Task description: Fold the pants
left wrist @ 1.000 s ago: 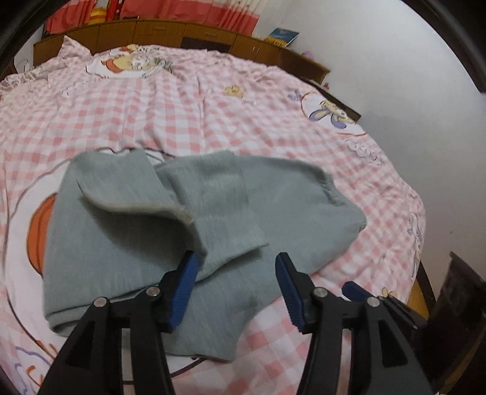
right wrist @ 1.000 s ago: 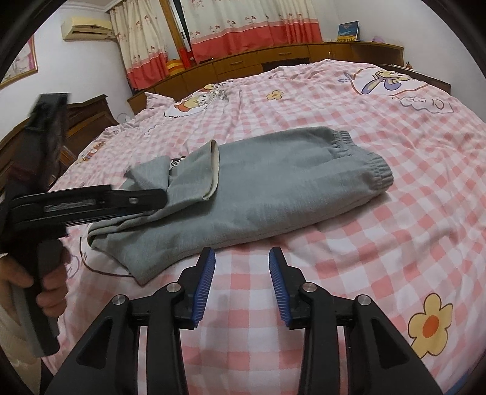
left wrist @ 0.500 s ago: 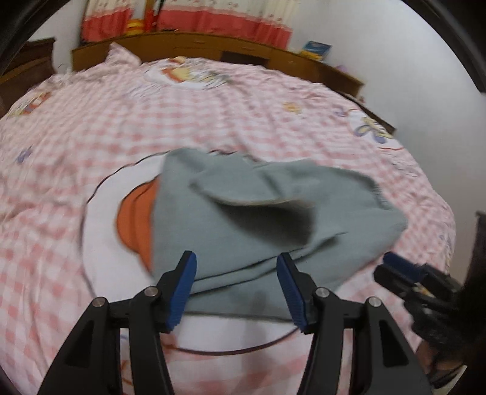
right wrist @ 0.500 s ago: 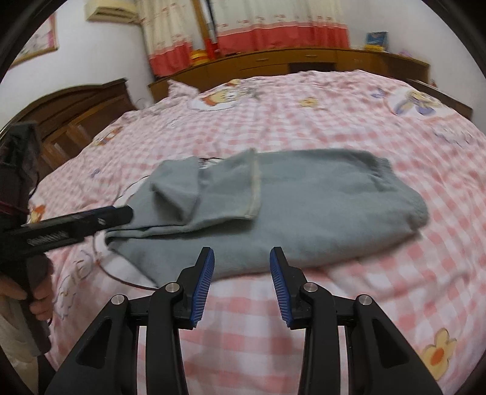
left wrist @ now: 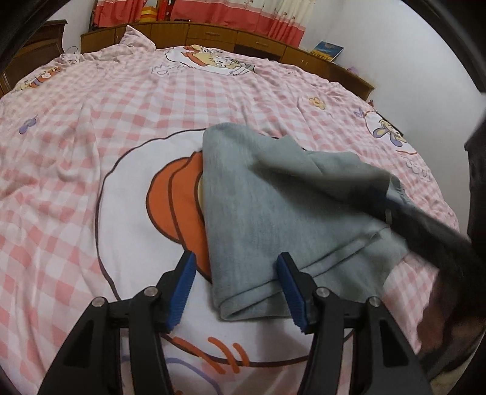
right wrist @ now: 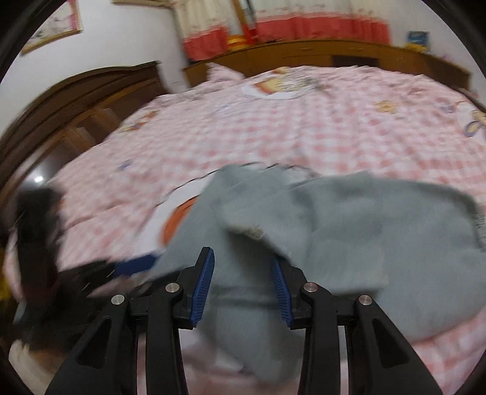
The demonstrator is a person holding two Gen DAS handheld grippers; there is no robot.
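Pink-and-white checked bedding (left wrist: 91, 127) covers a wide bed, printed with cartoon figures and a large white circle holding an orange shape (left wrist: 179, 194). Low wooden cabinets (left wrist: 212, 33) run along the far wall under red and cream curtains (left wrist: 243, 15), and a blue book (left wrist: 328, 50) lies on the cabinet top toward the right. From the right wrist camera a dark wooden headboard (right wrist: 76, 100) stands at the left and a framed picture (right wrist: 51, 24) hangs on the white wall above it.

The grey pants (left wrist: 267, 206) lie on the bedding, partly over the orange shape, with one layer doubled back over the rest so that a folded edge crosses the middle. Their near hem sits at the front of the left wrist view.

The left gripper (left wrist: 238, 291) hovers low over that near hem with its blue-padded fingers (left wrist: 182, 291) spread wide; the near corner of the cloth lies between them, and they do not close on it. The right gripper (right wrist: 241, 288) is above the pants in its own blurred view, its blue pads (right wrist: 203, 285) also apart, with grey cloth showing in the gap; whether the pads touch the fabric cannot be told. In the left wrist view the right gripper shows as a dark blurred bar reaching across the right side of the pants.
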